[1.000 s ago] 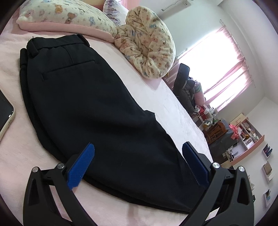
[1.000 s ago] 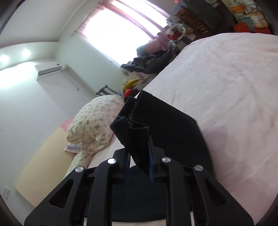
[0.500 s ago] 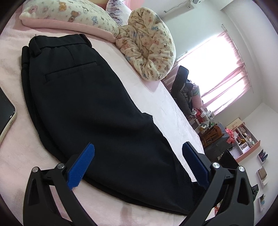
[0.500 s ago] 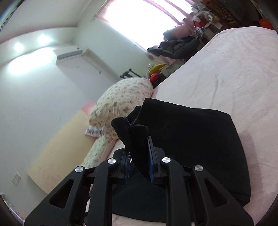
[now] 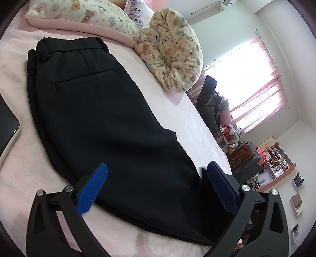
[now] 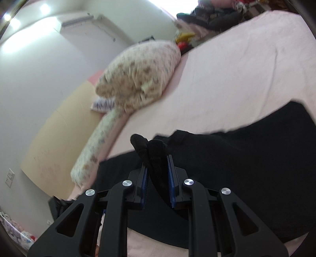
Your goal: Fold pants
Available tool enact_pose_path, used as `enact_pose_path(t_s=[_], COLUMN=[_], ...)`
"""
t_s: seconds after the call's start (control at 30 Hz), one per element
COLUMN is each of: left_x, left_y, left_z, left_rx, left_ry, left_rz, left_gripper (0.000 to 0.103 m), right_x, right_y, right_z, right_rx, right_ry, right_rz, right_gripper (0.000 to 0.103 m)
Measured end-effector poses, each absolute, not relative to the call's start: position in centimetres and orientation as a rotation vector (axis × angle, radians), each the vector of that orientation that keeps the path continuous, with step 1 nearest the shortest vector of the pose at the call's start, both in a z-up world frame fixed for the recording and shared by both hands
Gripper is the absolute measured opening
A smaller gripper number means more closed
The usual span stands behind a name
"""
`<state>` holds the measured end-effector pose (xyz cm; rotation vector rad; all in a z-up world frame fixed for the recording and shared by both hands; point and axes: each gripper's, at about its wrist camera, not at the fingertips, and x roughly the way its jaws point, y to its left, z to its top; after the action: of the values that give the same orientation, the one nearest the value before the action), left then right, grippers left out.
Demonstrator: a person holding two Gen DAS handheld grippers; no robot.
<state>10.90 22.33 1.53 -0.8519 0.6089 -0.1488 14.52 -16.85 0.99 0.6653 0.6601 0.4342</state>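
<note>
Black pants (image 5: 110, 122) lie flat on the pink bed (image 5: 189, 118), waistband at the far end near the pillows, back pocket facing up. My left gripper (image 5: 156, 185) is open and hovers just above the near part of the pants, a blue pad on each side of the cloth. My right gripper (image 6: 156, 168) is shut on a bunched fold of the black pants (image 6: 154, 150) and holds it above the rest of the pants (image 6: 237, 162) spread on the bed.
A phone (image 5: 7, 126) lies on the bed at the left of the pants. A floral pillow (image 5: 83, 15) and a rolled floral blanket (image 5: 173, 49) sit at the head of the bed. A chair with clothes (image 5: 211, 102) and cluttered shelves (image 5: 272, 164) stand beyond the bed's far side.
My right gripper has carried the gripped cloth along over the pants toward the pillows; its view swung and blurred. My left gripper has barely moved and stays open.
</note>
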Motion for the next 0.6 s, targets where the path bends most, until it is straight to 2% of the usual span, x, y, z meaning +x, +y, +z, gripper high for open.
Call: enact_pose_path(t_s=[0.3,0.47,0.57,0.6], left_x=[11.1,11.1,11.1,11.2], left_y=[22.6,22.3,22.1,22.0], left_z=[1.6,1.7,1.6,1.6], left_rx=[-0.868,-0.857,-0.85,-0.849], left_ry=[0.608,0.609,0.622,0.627], left_rz=[-0.162,-0.167,-0.172,-0.175], left_gripper=[0.101,0.101,0.101,0.101], right_x=[15.2,15.3,14.5,14.2], right_y=[-13.0,-8.4,-6.9,-6.3], right_z=[-0.3,-2.5,-2.7,-2.5], right_rx=[0.591,0.348,0.202,0.139], right_ry=[0.695,0.833,0.853,0.864], right_rz=[0.439,0.396,0.372,0.368], right_gripper=[0.019,0.019,0.02,0.025])
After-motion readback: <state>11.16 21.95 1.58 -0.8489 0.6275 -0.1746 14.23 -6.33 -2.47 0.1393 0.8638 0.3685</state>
